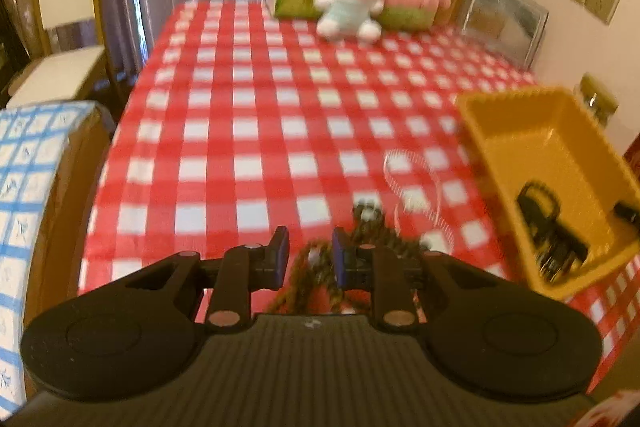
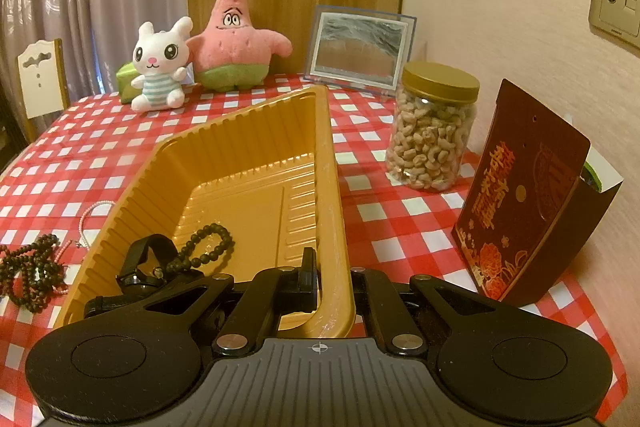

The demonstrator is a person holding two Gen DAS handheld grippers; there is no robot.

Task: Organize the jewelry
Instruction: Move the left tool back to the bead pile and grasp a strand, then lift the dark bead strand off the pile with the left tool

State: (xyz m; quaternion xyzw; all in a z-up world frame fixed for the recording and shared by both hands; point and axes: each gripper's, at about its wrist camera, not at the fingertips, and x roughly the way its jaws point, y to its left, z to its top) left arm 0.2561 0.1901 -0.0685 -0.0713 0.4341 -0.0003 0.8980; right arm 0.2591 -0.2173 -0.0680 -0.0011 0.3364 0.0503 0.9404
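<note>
Right tongs (image 2: pixel 334 287) pinch the yellow tray's (image 2: pixel 240 131) rim; left tongs (image 1: pixel 310 259) stand slightly spread over brown beads (image 1: pixel 320 275).

A yellow ribbed tray (image 2: pixel 256 163) holds black beads (image 2: pixel 208 247) and a watch (image 2: pixel 140 267); brown beads (image 2: pixel 32 267) lie heaped on the cloth beside it.

The left wrist view, somewhat blurred, looks down across the red-and-white checked tablecloth (image 1: pixel 248 99) from its near edge; the right wrist view sits close over the ribbed golden plastic tray (image 2: pixel 240 163), facing the wall. Both share the tray (image 1: pixel 540 163) and two plush toys (image 2: pixel 200 55).
</note>
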